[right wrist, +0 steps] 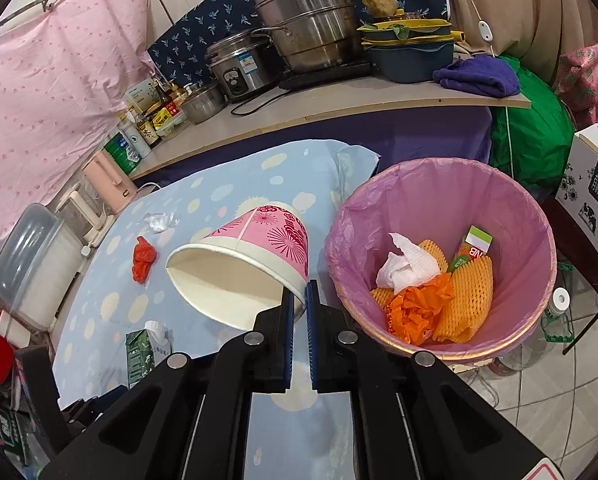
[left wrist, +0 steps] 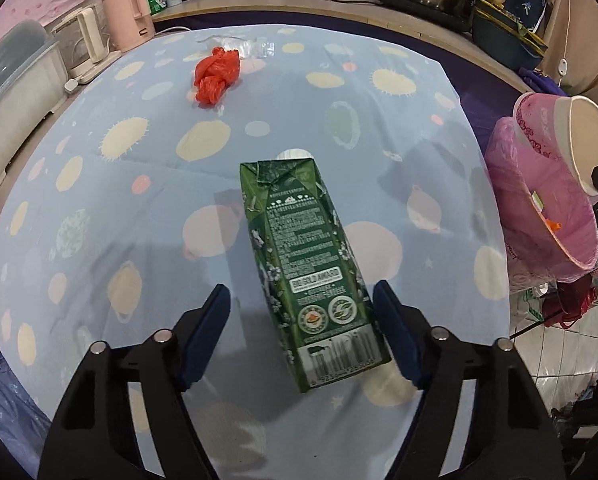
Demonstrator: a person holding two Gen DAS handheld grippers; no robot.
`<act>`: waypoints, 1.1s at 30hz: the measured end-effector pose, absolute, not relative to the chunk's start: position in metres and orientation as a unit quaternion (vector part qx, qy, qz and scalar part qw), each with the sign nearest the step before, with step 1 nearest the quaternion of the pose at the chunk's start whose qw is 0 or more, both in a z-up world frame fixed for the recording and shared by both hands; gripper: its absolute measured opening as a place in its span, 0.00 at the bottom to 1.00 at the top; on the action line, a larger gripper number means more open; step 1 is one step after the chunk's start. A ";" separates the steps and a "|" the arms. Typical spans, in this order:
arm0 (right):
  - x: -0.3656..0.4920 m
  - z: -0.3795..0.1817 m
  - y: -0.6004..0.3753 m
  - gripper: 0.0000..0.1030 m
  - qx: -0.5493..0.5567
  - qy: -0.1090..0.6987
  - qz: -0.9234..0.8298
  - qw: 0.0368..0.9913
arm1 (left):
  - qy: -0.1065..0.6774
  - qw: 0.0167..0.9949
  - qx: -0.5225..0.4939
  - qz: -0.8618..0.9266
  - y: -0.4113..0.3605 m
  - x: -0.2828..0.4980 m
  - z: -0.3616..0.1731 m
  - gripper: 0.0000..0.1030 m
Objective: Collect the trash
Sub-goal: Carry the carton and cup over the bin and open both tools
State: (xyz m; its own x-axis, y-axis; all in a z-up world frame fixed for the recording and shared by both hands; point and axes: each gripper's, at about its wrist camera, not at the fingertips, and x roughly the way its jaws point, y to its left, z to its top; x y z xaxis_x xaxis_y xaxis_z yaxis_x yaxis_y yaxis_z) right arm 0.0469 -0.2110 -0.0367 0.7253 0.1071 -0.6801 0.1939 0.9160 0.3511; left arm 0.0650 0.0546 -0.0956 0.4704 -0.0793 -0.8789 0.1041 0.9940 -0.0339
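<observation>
A green drink carton [left wrist: 305, 264] lies on the blue spotted tablecloth [left wrist: 99, 200], its bottom end between the fingers of my open left gripper [left wrist: 301, 330]; the right pad is near it, the left pad apart. The carton also shows in the right wrist view [right wrist: 145, 350]. My right gripper [right wrist: 298, 300] is shut on the rim of a pink paper cup [right wrist: 243, 268], held tilted above the table beside the pink-lined trash bin [right wrist: 511, 208]. The cup [left wrist: 567, 140] and bin [left wrist: 539, 200] show at right in the left wrist view. A red plastic bag [left wrist: 217, 74] and clear wrap [left wrist: 255, 46] lie at the far side.
The bin holds tissue, orange netting and a small carton [right wrist: 473, 246]. A counter behind carries pots [right wrist: 311, 20], a rice cooker, bottles and a purple cloth [right wrist: 479, 74]. A pink kettle [left wrist: 125, 14] and a lidded container [left wrist: 15, 80] stand at left. A white box [right wrist: 595, 188] is at right.
</observation>
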 end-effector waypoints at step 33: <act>0.012 -0.040 -0.326 0.06 0.244 0.342 -0.142 0.896 | 0.399 0.863 0.064 -0.302 -0.104 0.056 0.017 0.44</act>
State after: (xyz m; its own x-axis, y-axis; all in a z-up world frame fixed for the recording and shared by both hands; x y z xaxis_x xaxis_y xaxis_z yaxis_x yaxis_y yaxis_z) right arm 0.0123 -0.3261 -0.0398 0.7260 -0.0875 -0.6821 0.4217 0.8401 0.3411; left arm 0.0556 -0.1045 0.0174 0.4994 -0.4699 -0.7279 0.5721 0.8098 -0.1302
